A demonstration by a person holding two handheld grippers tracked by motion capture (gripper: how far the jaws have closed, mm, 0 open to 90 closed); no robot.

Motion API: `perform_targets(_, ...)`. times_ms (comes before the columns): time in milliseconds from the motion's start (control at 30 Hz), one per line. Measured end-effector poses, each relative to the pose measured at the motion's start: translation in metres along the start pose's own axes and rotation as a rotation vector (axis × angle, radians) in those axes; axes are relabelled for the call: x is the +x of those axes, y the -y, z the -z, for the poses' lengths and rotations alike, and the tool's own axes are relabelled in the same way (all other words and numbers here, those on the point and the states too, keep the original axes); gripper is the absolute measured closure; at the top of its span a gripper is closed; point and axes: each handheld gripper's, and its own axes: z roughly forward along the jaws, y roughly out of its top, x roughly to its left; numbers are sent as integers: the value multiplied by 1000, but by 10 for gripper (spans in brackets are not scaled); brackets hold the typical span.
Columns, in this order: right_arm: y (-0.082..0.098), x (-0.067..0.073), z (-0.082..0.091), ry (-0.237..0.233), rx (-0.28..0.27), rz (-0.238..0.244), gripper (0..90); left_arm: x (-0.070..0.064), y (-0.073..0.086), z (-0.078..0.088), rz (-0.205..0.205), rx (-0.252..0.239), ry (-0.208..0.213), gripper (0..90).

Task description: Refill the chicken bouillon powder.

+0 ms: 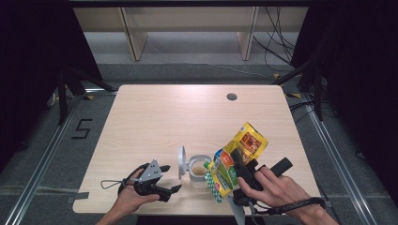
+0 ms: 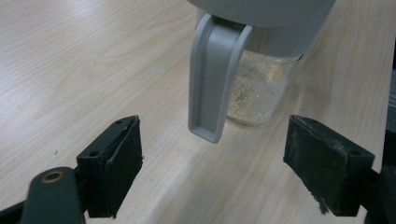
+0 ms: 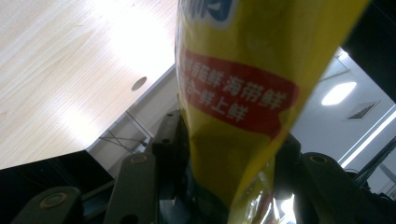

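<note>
A clear jar (image 1: 199, 172) with pale grains in its bottom stands near the table's front edge, its grey hinged lid (image 1: 181, 162) flipped open to the left. My left gripper (image 1: 172, 178) lies just left of the jar, open and apart from it. In the left gripper view the jaws (image 2: 212, 156) stand wide, with the lid flap (image 2: 215, 79) and the jar (image 2: 258, 91) beyond them. My right gripper (image 1: 240, 172) is shut on a yellow, green and orange snack bag (image 1: 237, 157), tilted with its lower end at the jar's mouth. The bag (image 3: 243, 84) rises from between the right gripper's (image 3: 229, 156) jaws.
The light wooden table (image 1: 164, 117) has a round cable hole (image 1: 231, 97) near its far edge. Shelf legs and cables stand on the floor behind the table. Metal rails run along both sides.
</note>
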Motion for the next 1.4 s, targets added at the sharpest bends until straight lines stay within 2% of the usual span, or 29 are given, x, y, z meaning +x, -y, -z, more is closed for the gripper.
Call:
perform_targets(33, 0, 0, 1, 5, 11, 1, 576, 0, 0, 0, -1, 1, 0, 186)
perform_targets(67, 0, -1, 0, -6, 4, 3, 576, 2, 0, 1, -19, 17, -2, 186)
perform_targets(100, 1, -4, -1, 5, -9, 53, 576, 1, 1, 0, -10, 7, 3, 186)
perform_targets(133, 1, -3, 0, -9, 5, 24, 577, 1, 0, 1, -10, 10, -1, 186)
perform_targets(167, 1, -2, 1, -6, 2, 2, 576, 0, 0, 0, 1, -3, 0, 186)
perform_targets(200, 0, -1, 1, 2, 1, -13, 577, 1, 0, 0, -5, 5, 5, 186)
perform_targets(233, 1, -3, 1, 2, -3, 10, 576, 1, 0, 0, -11, 8, -4, 185)
perform_targets(300, 2, -5, 0, 8, -1, 47, 577, 1, 1, 0, -10, 10, 5, 186)
perform_targets(367, 2, -5, 0, 7, -6, 57, 577, -1, 0, 0, 17, -2, 3, 186)
perform_targets(500, 1, -2, 1, -6, -2, 1, 577, 2, 0, 1, -21, 13, -7, 186)
perform_targets(533, 1, -2, 1, -7, -1, 4, 577, -1, 0, 1, 11, 2, -4, 186)
perform_targets(567, 1, -3, 1, -7, 1, 7, 577, 0, 0, 0, 16, 0, 5, 186)
perform_targets(633, 1, -4, 0, 3, -5, 32, 577, 0, 0, 0, -3, 2, 3, 186)
perform_targets(700, 2, -5, 0, 6, -7, 55, 578, 0, 0, 1, -3, 5, -2, 186)
perform_targets(733, 2, -5, 0, 3, -2, 45, 577, -1, 0, 0, 16, 1, 4, 185)
perform_targets(867, 2, -3, 0, -3, -10, 24, 578, 0, 1, 0, 20, 3, 9, 186)
perform_targets(1000, 2, -4, 0, 0, -9, 56, 578, 0, 0, 0, 13, 3, 4, 186)
perform_targets(1033, 1, -3, 1, -8, 0, 22, 578, -1, 1, 0, 12, -2, -3, 186)
perform_targets(1100, 1, -1, 1, -8, -4, -6, 578, 0, 0, 0, 14, 1, 3, 186)
perform_targets(1167, 2, -2, 1, 1, -6, 8, 578, 0, 0, 0, 16, 0, 5, 186)
perform_targets(1200, 3, -2, 1, -8, 2, 4, 578, 0, 0, 1, -5, 3, -4, 186)
perform_targets(1233, 4, -3, 0, 8, -10, 35, 578, 0, 1, 0, 0, -1, -2, 186)
perform_targets(1300, 4, -4, 1, -4, 7, 37, 580, 0, 0, 1, 14, 2, 4, 186)
perform_targets(1333, 4, -3, 1, -2, 7, 28, 580, 0, 0, 1, 1, 3, 6, 186)
perform_targets(1400, 5, -4, 0, -1, 1, 39, 580, 0, 0, 0, 17, 1, 3, 185)
